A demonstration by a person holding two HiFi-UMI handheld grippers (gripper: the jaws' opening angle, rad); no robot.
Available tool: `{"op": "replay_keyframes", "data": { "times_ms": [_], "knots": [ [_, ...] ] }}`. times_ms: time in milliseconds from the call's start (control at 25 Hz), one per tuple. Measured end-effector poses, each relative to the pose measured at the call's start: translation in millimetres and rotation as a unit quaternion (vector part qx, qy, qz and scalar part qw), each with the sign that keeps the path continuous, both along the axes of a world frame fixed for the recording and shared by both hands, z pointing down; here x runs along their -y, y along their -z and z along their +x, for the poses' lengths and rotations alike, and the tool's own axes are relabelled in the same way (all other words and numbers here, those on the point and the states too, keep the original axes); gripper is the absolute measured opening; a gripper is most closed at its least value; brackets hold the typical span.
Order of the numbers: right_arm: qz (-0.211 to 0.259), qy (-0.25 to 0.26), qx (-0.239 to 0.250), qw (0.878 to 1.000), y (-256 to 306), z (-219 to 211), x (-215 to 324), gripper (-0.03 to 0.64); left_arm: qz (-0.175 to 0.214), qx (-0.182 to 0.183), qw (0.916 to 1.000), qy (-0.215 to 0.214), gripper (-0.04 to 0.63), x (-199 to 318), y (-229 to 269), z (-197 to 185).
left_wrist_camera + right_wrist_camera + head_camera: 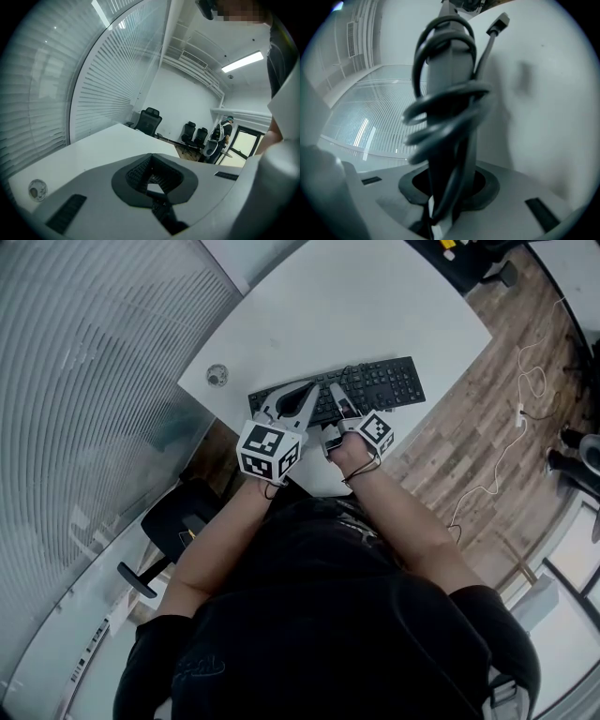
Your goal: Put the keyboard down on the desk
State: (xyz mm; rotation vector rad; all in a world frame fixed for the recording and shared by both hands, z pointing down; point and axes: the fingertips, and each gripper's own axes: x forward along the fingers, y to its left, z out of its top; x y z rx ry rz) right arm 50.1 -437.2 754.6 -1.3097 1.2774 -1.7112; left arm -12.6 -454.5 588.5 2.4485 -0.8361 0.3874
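Jaws of the right gripper (440, 192) are clamped on the keyboard (386, 381), pinching it together with the cable (445, 110) wound around it. Jaws of the left gripper (154, 185) stand close together with something dark low between the pads. Whether they clamp it cannot be confirmed.

In the head view the keyboard lies over the near part of the desk (356, 306), apparently just above it. Its long axis runs from left to right across the person. Both grippers meet its near long edge. The left gripper is at the left end and the right gripper is near the middle. The desk lies directly beneath, so the coming move is straight down, with both ends kept level.

The keyboard is black and full-size with a number pad. The plug (500, 22) sticks out free from the coiled cable.
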Motion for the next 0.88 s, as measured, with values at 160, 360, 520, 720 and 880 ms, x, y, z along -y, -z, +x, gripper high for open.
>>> {"op": "replay_keyframes", "data": {
  "times_ms": [160,360,520,720,880],
  "knots": [
    [-0.008,-0.004,-0.003,1.0,-3,-3,-2,0.098,-0.007,0.0,1.0,-0.001,0.015,-6,-2,-2],
    [-0.019,-0.006,-0.007,1.0,-7,-8,-2,0.11,-0.017,-0.009,0.9998,0.002,0.015,-11,-5,-8],
    [-0.03,-0.002,-0.002,1.0,-7,-8,-1,0.124,-0.022,-0.014,0.9996,0.006,0.015,-12,-7,-10],
    [-0.069,0.014,0.01,0.997,-9,-11,-8,0.22,-0.021,-0.019,0.9996,0.008,0.015,-16,-4,-9],
    [-0.096,0.04,-0.011,0.995,-10,-14,-14,0.264,-0.021,-0.026,0.9994,0.01,0.015,-16,-7,-10]
  ]
}}
